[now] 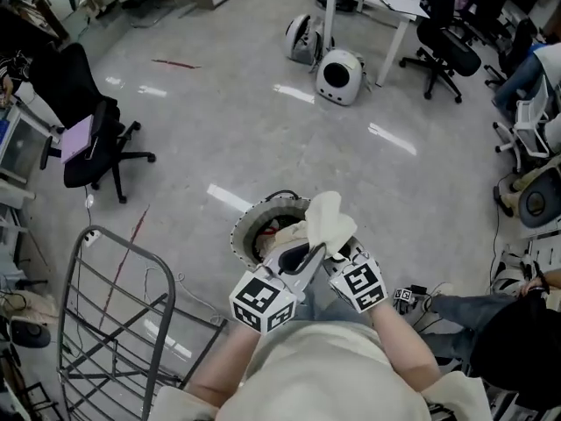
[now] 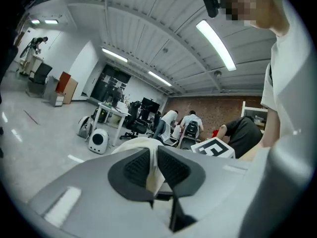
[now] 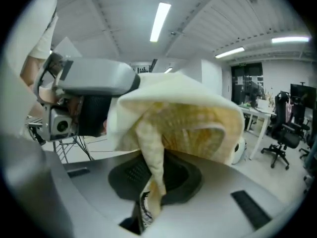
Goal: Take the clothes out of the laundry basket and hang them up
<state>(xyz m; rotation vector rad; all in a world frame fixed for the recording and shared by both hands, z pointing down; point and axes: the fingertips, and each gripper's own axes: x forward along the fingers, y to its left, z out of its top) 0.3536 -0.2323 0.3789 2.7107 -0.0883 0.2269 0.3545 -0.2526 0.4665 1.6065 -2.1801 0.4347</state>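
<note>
**A:** Where is the cream garment (image 1: 331, 217) now?

**B:** It's lifted out of the round laundry basket (image 1: 241, 235) and bunched just above the rim. The basket stands on the grey floor right in front of me, and some light fabric shows inside it.

**A:** What about your left hand-held gripper (image 2: 153, 171)?

**B:** It's clenched on the garment. A thin cream fold is pinched between its two black ribbed pads, and the rest mounds up just beyond them.

**A:** And the right one?

**B:** My right hand-held gripper (image 3: 151, 177) is clamped on the same garment. A twisted cream strip runs down between its pads, and the yellowish inner side of the cloth arches over them.

**A:** How do the two sit?

**B:** They're side by side and close together — both are at the garment's lower edge.

**A:** And the rack?

**B:** The wire drying rack (image 1: 168, 292) stands on the floor to my left — apart from the basket.
</note>
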